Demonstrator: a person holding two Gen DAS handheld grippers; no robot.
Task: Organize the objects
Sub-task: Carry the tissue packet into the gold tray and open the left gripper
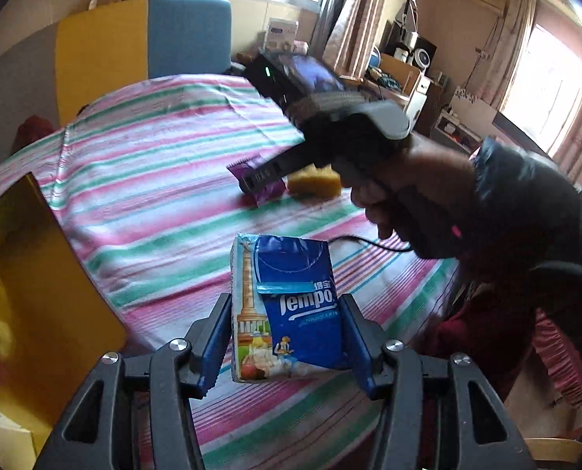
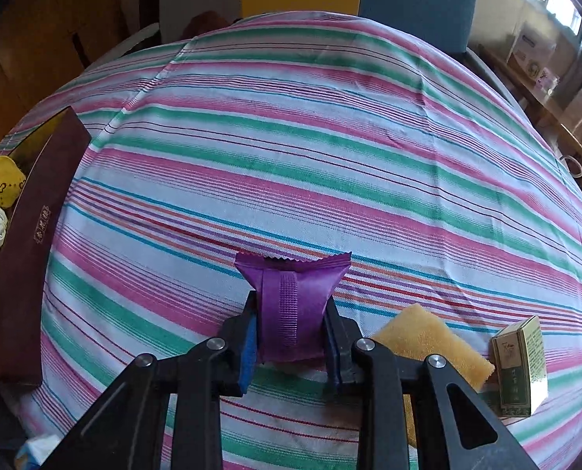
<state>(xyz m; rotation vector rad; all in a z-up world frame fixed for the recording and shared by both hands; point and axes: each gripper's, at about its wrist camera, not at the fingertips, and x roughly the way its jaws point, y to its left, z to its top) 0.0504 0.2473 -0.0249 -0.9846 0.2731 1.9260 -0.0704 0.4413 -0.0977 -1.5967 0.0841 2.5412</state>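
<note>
Tissue pack (image 1: pixel 287 309) sits clamped in your left hand-held gripper (image 1: pixel 287 329) above the counter (image 1: pixel 165 180); your right hand-held gripper (image 2: pixel 291 337) squeezes the purple sachet (image 2: pixel 292 305), which could slip or burst.

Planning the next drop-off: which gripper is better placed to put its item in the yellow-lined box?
Left. The left gripper holds the tissue pack right beside the box; the right gripper holds the purple packet farther away.
</note>
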